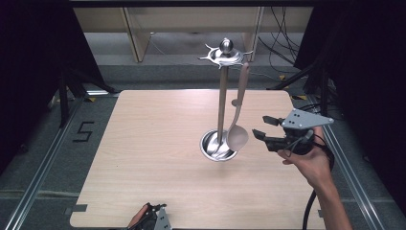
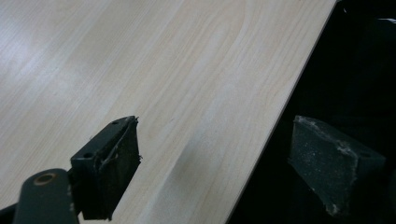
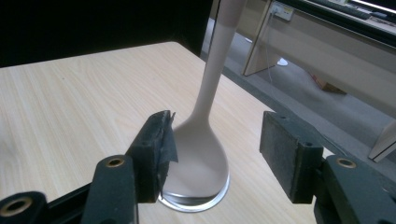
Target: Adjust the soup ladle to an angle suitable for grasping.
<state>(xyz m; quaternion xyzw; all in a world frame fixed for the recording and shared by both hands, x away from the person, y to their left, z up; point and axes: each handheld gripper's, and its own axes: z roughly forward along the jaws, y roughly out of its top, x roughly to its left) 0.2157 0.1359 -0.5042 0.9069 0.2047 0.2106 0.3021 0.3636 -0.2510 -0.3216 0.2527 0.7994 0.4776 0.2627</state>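
Observation:
A metal utensil stand (image 1: 221, 103) rises from a round base (image 1: 209, 147) right of the table's middle, with hooks around its knobbed top (image 1: 225, 52). A beige spoon (image 1: 238, 135) hangs from one hook, its bowl just above the base. My right gripper (image 1: 261, 126), held in a hand, is level with that bowl and a little to its right, jaws open. In the right gripper view the spoon (image 3: 201, 161) hangs beyond the open gripper (image 3: 217, 135) with neither pad touching it. My left gripper (image 1: 153, 210) rests at the table's near edge, open (image 2: 219, 172) and holding nothing.
The light wooden table (image 1: 153, 139) is bare left of the stand. Dark curtains flank both sides, and metal rails run along the floor. Wooden furniture legs and cables lie beyond the far edge. The left gripper's jaws straddle the table's edge (image 2: 280, 112).

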